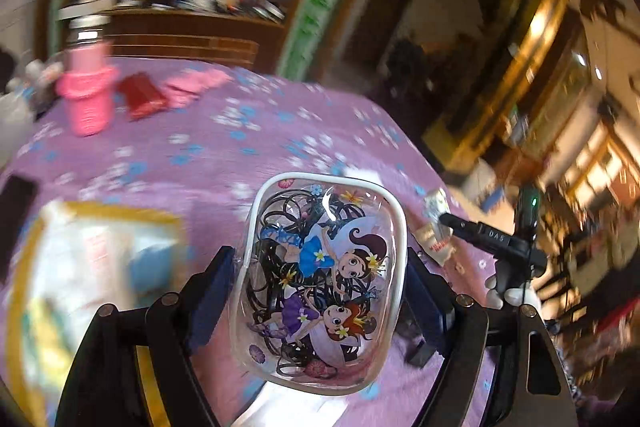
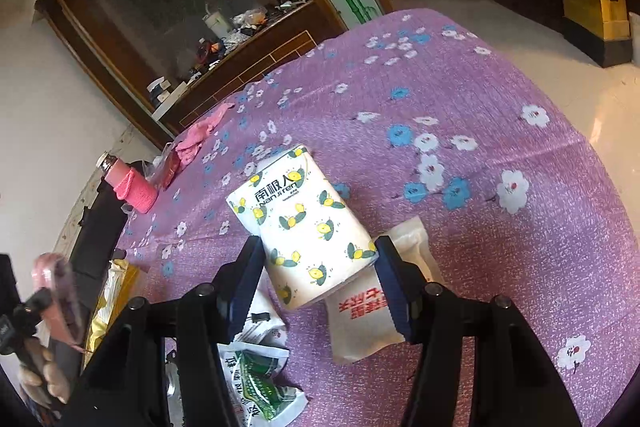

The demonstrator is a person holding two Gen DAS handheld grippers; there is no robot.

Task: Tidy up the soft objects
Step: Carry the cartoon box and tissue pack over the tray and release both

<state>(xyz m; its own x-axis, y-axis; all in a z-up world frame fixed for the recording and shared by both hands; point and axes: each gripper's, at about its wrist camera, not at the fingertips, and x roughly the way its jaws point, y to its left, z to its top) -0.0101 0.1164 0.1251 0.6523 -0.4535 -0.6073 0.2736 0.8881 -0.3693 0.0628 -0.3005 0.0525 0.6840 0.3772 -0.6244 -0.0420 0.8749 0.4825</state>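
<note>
My left gripper is shut on a clear pouch with a white rim and cartoon girls, full of black hair ties, held above the purple flowered cloth. My right gripper is shut on a white tissue roll pack printed with yellow lemons, held over the cloth. A beige packet with red print lies under it. The pouch also shows edge-on at the left of the right wrist view.
A pink knitted bottle sleeve, a red box and a pink cloth lie at the far side. A yellow-edged bag lies left. Green-printed sachets lie below the right gripper. A wooden cabinet stands behind.
</note>
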